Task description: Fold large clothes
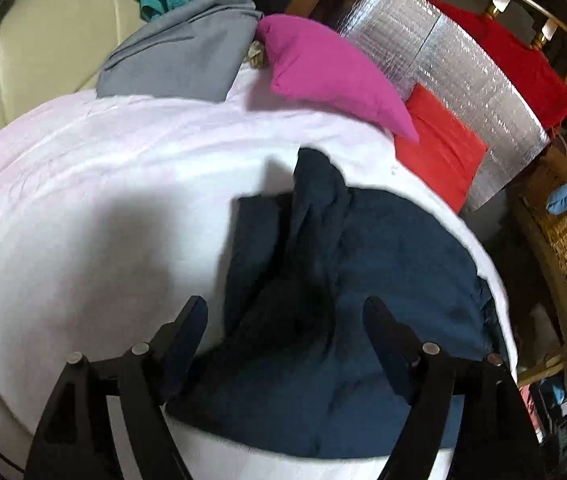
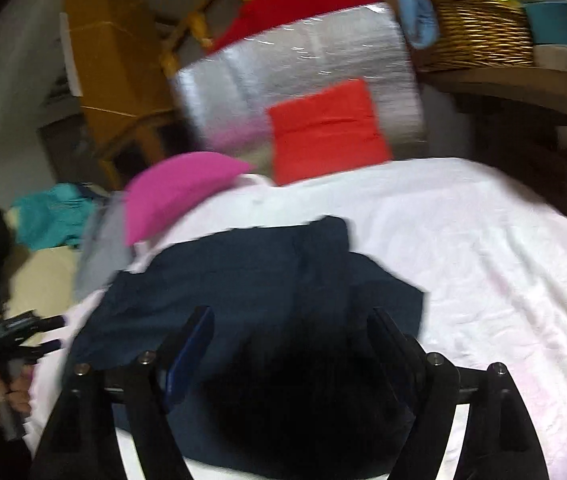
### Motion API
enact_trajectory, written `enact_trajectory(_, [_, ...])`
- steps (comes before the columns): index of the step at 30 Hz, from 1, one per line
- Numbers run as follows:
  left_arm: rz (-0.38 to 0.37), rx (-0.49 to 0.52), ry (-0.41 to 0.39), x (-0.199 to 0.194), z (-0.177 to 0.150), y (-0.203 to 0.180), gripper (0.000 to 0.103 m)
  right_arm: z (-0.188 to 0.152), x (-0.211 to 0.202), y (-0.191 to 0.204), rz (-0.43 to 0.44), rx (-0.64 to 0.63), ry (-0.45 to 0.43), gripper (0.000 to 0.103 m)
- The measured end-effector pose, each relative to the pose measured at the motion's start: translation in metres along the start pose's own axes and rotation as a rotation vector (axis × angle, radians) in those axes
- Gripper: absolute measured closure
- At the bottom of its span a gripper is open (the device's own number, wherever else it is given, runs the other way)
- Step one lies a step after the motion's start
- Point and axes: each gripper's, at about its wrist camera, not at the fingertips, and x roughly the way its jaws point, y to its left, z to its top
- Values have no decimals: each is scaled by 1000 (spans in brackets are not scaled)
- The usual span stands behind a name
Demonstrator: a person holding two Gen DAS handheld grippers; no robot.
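1. Bed's got a pale pink sheet (image 1: pixel 83 184), with a magenta pillow (image 1: pixel 323 72) and a red pillow (image 1: pixel 439 140) at the far end.
2. Navy garment (image 1: pixel 363 280) lies rumpled on the sheet.
3. Left gripper (image 1: pixel 283 312) and right gripper (image 2: pixel 289 324) both hang over it, jaws spread wide, holding nothing.

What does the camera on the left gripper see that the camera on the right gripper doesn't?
Only the left wrist view shows the grey cloth fully, lying on the cream cushion. Only the right wrist view shows the other gripper, held in a hand. Both show the navy garment on the white sheet, the pink pillow and the wicker basket.
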Motion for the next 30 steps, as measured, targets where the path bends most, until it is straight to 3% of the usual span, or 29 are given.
enact_trajectory(1, [5, -1, 23, 2, -6, 2, 23, -2, 3, 5, 24, -12, 23, 30])
enact_trajectory(3, [21, -3, 87, 12, -14, 1, 23, -10, 16, 17, 47, -41, 114, 62])
enact_trajectory(4, [54, 6, 100, 18, -16, 1, 23, -13, 23, 19, 46, -37, 155, 68])
enact_trajectory(7, [88, 14, 130, 35, -12, 0, 23, -27, 55, 5, 2, 47, 306, 70])
enact_trajectory(9, [102, 28, 161, 51, -9, -1, 21, -31, 70, -11, 7, 115, 359, 76])
enact_trajectory(11, [110, 48, 175, 65, -4, -5, 20, -30, 74, -22, 29, 165, 359, 82])
enact_trajectory(16, [90, 10, 179, 70, 1, -4, 21, -28, 73, -38, 112, 283, 391, 82])
enact_trajectory(18, [76, 7, 142, 57, 6, -5, 22, -19, 55, -41, 139, 307, 312, 77])
enact_trajectory(21, [70, 44, 5, 32, 14, -11, 23, -4, 32, -48, 157, 325, 151, 77])
enact_trajectory(23, [69, 94, -53, 25, 18, -17, 22, 7, 28, -49, 164, 320, 99, 77])
enact_trajectory(26, [92, 152, 20, 48, 19, -24, 22, 12, 46, -39, 131, 268, 119, 80])
enact_trajectory(28, [122, 152, 90, 68, 19, -22, 22, 10, 70, -44, 88, 284, 191, 80])
enact_trajectory(29, [126, 149, 118, 76, 17, -20, 17, 0, 84, -48, 53, 302, 248, 84])
enact_trajectory(30, [129, 142, 127, 80, 15, -19, 15, -4, 93, -53, 19, 312, 283, 97])
